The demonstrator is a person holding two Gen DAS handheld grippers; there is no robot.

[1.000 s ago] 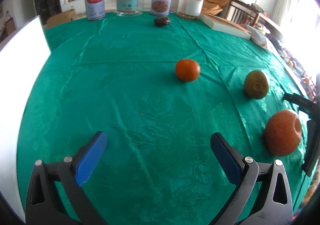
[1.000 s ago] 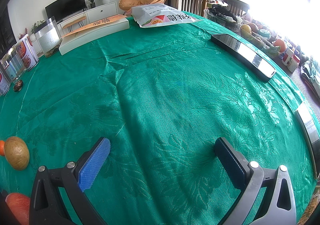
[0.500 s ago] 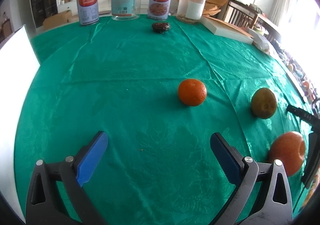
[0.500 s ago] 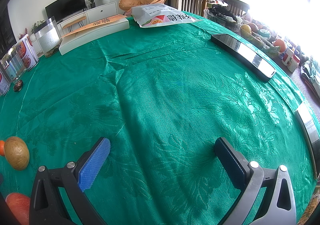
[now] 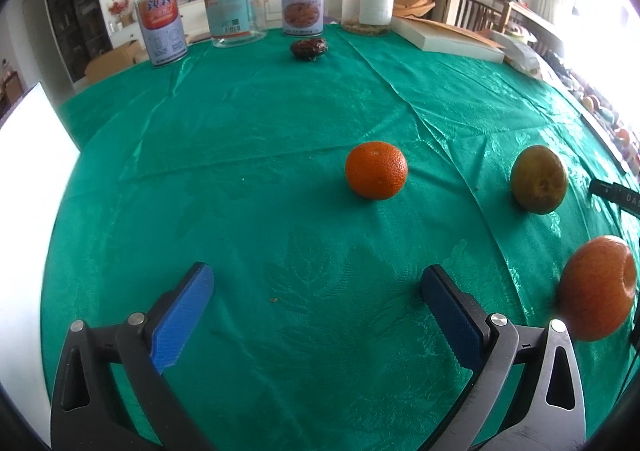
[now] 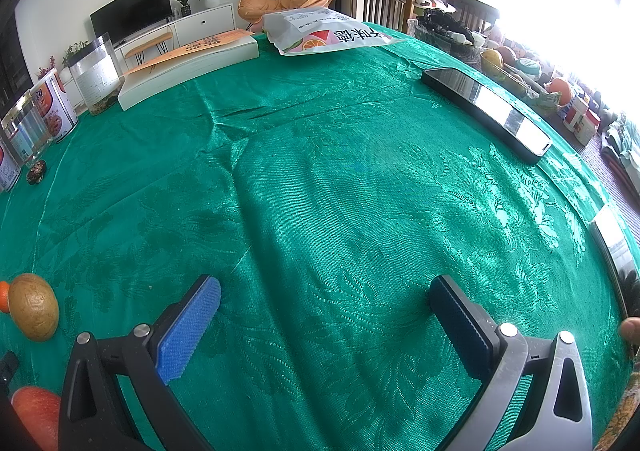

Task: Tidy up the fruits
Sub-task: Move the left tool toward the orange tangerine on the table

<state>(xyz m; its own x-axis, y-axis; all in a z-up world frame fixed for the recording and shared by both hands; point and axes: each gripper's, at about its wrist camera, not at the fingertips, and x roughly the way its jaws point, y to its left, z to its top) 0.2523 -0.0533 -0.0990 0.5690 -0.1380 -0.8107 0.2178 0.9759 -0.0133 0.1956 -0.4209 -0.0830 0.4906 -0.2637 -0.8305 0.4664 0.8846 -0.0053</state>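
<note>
Three fruits lie on the green cloth of the counter [image 5: 248, 139] in the left wrist view. A small orange [image 5: 376, 169] sits just right of the frame's centre, a greenish-brown fruit [image 5: 539, 179] lies at the right, and a bigger reddish-orange fruit [image 5: 598, 293] rests at the lower right edge. All three are well apart from one another.

The left gripper [image 5: 316, 287] fills the bottom of that frame. Its jaws stand wide, with only bare cloth between the blue pads, and the small orange is ahead of them, slightly to the right. The reddish-orange fruit is just beside the right finger, though I cannot tell whether they touch.

Along the top of the frame stand two printed cans [image 5: 162, 31], a clear jar with a gold lid [image 5: 234, 5] and a dark-lidded jar [image 5: 368, 1]. A small dark brown object [image 5: 309, 48] lies in front of them.

In the right wrist view the right gripper [image 6: 324, 301] also has its jaws wide, holding nothing. The greenish-brown fruit appears at the left edge and the reddish one at the lower left corner. A phone [image 6: 486, 111] lies at the upper right, a snack bag [image 6: 328, 35] and a flat white box [image 6: 188, 69] at the top.
</note>
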